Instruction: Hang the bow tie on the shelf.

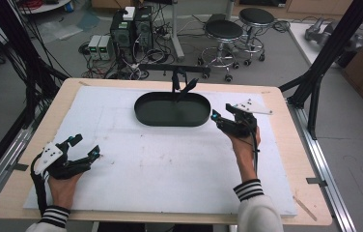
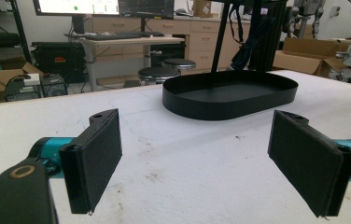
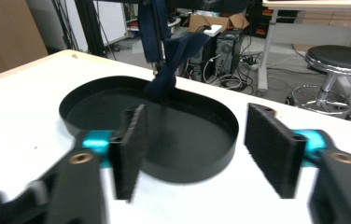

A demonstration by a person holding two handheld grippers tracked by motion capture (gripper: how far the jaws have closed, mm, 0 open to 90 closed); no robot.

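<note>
At the table's left, the left gripper (image 1: 84, 147) rests low on the white mat (image 1: 160, 169), jaws spread wide with nothing between them. At center-back sits the black oval tray (image 1: 172, 117), its floor bare as far as can be seen; a dark strap (image 3: 166, 70) hanging from the frame behind dips to its far rim. Just right of the tray, the right gripper (image 1: 220, 113) hovers with jaws parted and empty. Any approach is best kept slow and level, clearing the rim so the light tray is not nudged.
</note>
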